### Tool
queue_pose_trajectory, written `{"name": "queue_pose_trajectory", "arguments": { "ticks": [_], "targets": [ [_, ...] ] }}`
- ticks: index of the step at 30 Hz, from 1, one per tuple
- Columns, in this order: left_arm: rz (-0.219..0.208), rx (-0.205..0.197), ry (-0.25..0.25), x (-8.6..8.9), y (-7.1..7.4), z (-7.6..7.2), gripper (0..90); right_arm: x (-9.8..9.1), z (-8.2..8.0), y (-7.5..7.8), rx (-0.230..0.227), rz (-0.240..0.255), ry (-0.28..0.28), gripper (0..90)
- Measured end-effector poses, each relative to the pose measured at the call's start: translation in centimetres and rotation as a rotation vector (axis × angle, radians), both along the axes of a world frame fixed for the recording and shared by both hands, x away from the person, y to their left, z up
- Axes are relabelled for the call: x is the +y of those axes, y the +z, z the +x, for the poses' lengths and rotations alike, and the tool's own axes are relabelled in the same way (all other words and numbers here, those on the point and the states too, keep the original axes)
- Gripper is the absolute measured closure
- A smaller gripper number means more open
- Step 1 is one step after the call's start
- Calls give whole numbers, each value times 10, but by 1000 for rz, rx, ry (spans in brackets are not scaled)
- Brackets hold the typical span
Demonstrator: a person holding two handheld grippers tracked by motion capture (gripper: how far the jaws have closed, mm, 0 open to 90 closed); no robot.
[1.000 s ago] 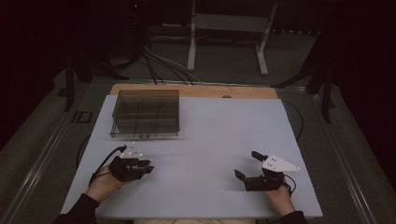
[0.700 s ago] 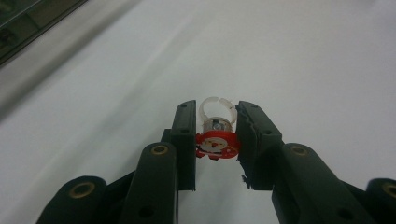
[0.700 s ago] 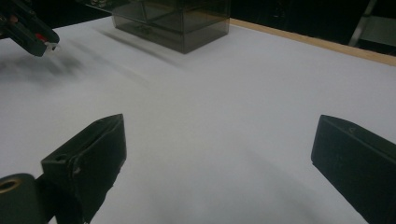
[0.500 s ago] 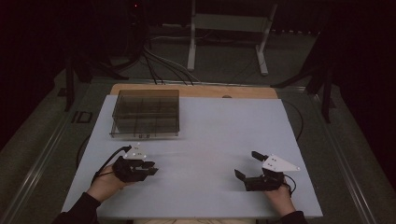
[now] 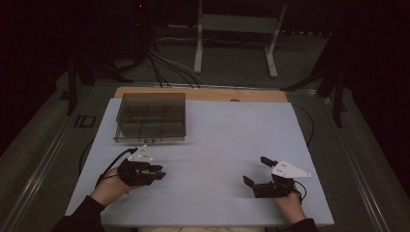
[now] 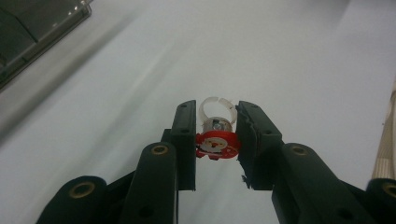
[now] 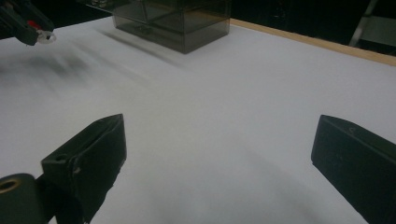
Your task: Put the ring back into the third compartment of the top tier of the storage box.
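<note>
My left gripper (image 6: 215,122) is shut on a small toy ring (image 6: 216,136) with a red round top and a clear split band, held between the jaw tips just above the white table. In the high view the left gripper (image 5: 155,172) sits at the front left, pointing right. From the right gripper view the left gripper (image 7: 25,21) and the red ring (image 7: 41,31) appear far off at the top left. My right gripper (image 5: 257,171) rests at the front right, jaws wide apart and nothing between them; its own view (image 7: 217,149) has bare table between the jaws.
A smoky transparent compartment box (image 5: 152,116) stands at the back left of the white tabletop (image 5: 232,140), also seen as a box (image 7: 175,21) and box corner (image 6: 32,28). A wooden strip (image 5: 203,94) runs along the far edge. Cables and a stand lie on the floor beyond.
The left hand has shifted slightly on the table with the ring still held. The right hand has not moved.
</note>
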State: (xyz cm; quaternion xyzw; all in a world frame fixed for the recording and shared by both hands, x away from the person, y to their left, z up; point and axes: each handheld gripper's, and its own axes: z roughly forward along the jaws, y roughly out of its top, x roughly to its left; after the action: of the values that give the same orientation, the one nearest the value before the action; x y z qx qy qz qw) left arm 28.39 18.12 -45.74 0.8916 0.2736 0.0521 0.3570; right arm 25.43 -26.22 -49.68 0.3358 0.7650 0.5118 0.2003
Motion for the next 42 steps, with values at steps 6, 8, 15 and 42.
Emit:
{"name": "queue_pose_trajectory", "arguments": {
  "ticks": [6,8,15,42],
  "targets": [
    [-10,-11,-10,-1,9,3,694,0,0,0,-1,-2,-2,31],
    [-14,-13,-11,-1,11,4,694,0,0,0,-1,-1,-2,31],
    [-25,-26,-23,-6,19,8,694,0,0,0,-1,-3,0,31],
    [-51,-74,5,-12,52,38,694,0,0,0,-2,-4,3,31]
  ]
}}
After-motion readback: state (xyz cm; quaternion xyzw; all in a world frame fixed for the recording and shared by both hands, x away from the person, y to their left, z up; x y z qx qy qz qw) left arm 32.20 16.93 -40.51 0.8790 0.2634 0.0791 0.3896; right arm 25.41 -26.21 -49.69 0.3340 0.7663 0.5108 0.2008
